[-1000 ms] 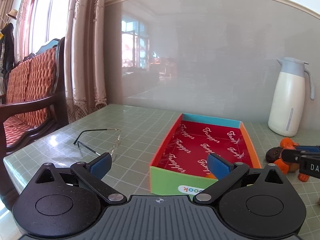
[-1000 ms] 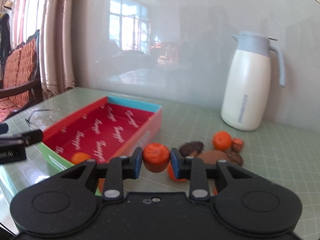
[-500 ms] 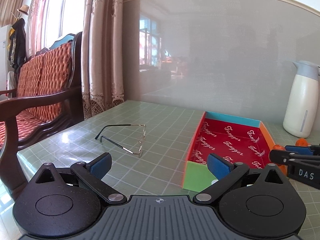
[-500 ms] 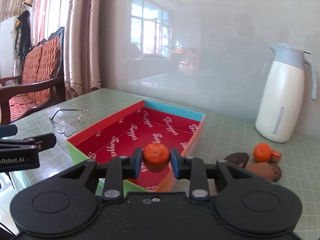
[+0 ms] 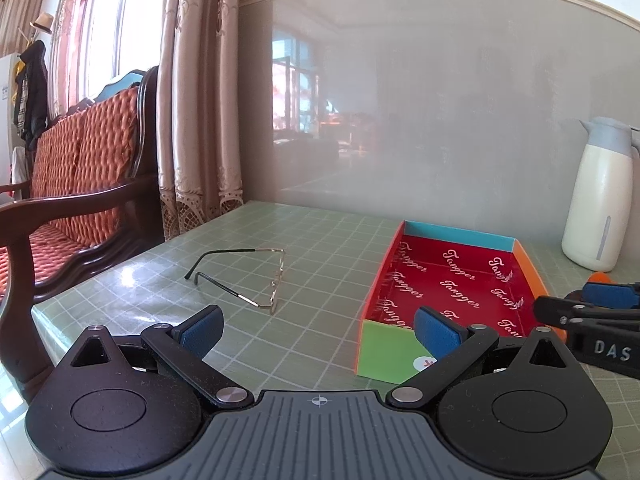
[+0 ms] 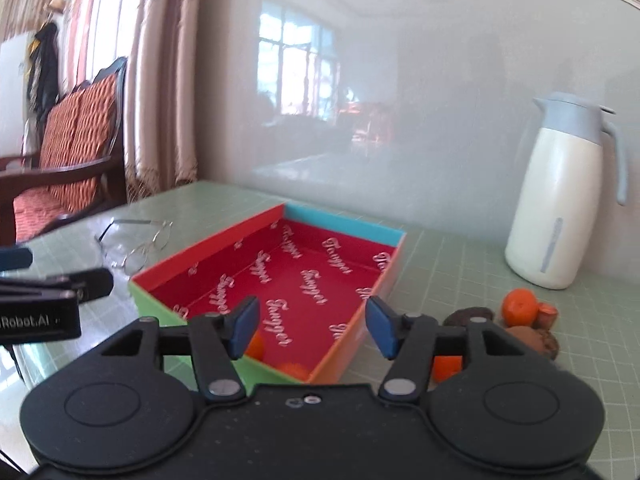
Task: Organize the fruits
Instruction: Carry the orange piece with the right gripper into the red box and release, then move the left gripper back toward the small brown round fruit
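Far left, a wooden armchair with an orange-red cushion, curtains behind it. On the green gridded table, a pair of thin-framed glasses lies well left of the box.

Left gripper: jaws spread wide, nothing between them, held low over the table at the box's near green corner.

The box, red-lined with a blue far wall and orange right wall, sits mid-table. Two oranges in its near end: one orange partly behind the right gripper's left pad, a second orange against the near wall.

Right gripper: jaws opening, standing apart over the box's near end, nothing gripped between the pads.

Right of the box, a loose pile: another orange, brown fruits touching it, one more orange piece behind the gripper's finger.

Far right, a white jug with a pale blue lid stands by the wall.
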Tool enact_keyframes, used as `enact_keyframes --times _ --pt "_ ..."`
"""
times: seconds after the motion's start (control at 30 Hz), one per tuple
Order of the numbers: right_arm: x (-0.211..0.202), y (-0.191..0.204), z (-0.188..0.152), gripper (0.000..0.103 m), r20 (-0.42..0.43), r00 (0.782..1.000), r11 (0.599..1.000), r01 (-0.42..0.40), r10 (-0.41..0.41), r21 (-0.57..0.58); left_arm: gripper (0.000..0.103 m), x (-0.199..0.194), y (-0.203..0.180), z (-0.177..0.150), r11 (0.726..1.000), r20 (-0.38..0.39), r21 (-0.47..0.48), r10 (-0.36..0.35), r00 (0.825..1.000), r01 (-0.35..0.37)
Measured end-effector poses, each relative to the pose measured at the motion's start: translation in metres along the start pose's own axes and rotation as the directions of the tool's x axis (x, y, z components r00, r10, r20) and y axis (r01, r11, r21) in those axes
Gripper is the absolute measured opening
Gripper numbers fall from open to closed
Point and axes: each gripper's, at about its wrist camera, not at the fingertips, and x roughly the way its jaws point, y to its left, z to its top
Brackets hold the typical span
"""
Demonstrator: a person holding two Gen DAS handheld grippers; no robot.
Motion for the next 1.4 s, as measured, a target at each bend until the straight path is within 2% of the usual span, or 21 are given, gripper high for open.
enact_keyframes --times 0.13,0.53,1.0,1.2,1.4 --pt "-0.002 -0.019 -0.006 0.058 -0.015 1.000 0.998 0.015 -0.014 0.067 0.101 0.000 -0.003 0.000 1.000 -0.002 0.002 -0.007 1.000 0.007" --pt "-0.029 -0.082 -0.011 0.060 0.015 0.989 0.971 0.144 -0.150 0.192 0.101 -0.005 -0.027 0.000 0.998 0.004 0.027 -0.063 0.998 0.063" --pt "-0.055 -0.136 -0.018 0.061 0.029 0.953 0.921 0.282 -0.301 0.269 0.101 -0.015 -0.074 -0.002 0.983 0.009 0.081 -0.166 0.986 0.165" --pt "-0.068 -0.158 -0.023 0.061 0.024 0.934 0.897 0.334 -0.356 0.291 0.101 -0.020 -0.094 -0.005 0.972 0.003 0.100 -0.214 0.977 0.213" --pt "-0.085 -0.178 -0.031 0.062 0.016 0.914 0.874 0.383 -0.406 0.299 0.101 -0.028 -0.127 -0.010 0.943 -0.007 0.135 -0.305 0.952 0.303"
